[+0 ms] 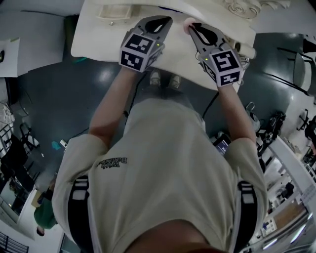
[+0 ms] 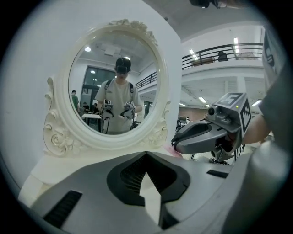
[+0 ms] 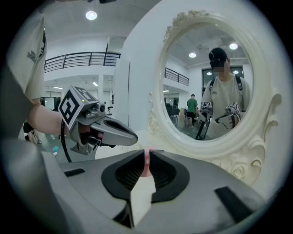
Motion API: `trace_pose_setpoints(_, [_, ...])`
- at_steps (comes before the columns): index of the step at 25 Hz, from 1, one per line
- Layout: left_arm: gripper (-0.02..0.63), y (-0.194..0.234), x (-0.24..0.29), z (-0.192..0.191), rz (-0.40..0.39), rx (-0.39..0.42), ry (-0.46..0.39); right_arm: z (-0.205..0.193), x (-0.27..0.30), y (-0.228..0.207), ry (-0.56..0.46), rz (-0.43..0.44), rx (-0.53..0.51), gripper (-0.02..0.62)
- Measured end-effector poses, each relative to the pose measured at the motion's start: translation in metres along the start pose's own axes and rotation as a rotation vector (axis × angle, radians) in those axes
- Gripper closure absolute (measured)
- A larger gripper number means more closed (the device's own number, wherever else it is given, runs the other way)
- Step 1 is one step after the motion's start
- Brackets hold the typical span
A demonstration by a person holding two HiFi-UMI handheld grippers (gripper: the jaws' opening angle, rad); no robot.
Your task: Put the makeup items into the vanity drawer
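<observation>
Both grippers hover over the white vanity top (image 1: 98,42), facing its oval mirror (image 2: 114,82). My right gripper (image 1: 192,27) is shut on a small pale pink makeup item (image 1: 188,23), which shows as a thin pink strip (image 3: 147,162) pinched between the jaws in the right gripper view. From the left gripper view the pink item (image 2: 170,147) peeks out at the right gripper's (image 2: 176,140) tips. My left gripper (image 1: 165,22) is just to its left, jaws meeting at the tips (image 2: 146,153) with nothing between them. No open drawer is in view.
The ornate white mirror frame (image 3: 256,137) rises close ahead of both grippers. A low white box with a small knob (image 1: 114,12) sits at the vanity's back left. Small white items (image 1: 246,49) lie at its right edge. Dark floor (image 1: 64,99) surrounds the vanity.
</observation>
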State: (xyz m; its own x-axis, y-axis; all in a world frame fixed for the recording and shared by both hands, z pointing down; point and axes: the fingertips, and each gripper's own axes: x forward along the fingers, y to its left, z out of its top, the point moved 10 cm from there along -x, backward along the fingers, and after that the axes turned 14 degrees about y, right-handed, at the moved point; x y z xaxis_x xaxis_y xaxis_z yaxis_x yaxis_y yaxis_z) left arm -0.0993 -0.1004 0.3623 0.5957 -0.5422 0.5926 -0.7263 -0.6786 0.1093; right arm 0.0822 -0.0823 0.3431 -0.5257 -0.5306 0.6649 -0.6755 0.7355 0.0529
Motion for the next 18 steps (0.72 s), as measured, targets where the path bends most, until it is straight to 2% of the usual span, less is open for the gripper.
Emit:
trace_pose_setpoints(10, [0.592, -0.037, -0.07, 0.064, 0.012, 0.097, -0.21, 0.041, -0.097, 0.009, -0.19, -0.08, -0.02, 0.557])
trace_pose_setpoints(13, [0.592, -0.045, -0.088, 0.073, 0.025, 0.125, -0.248, 0.047, -0.12, 0.014, -0.238, -0.093, -0.018, 0.557])
trace_pose_setpoints(18, [0.592, -0.058, -0.123, 0.082, 0.068, 0.159, -0.312, 0.059, -0.159, 0.032, -0.336, -0.157, -0.072, 0.557])
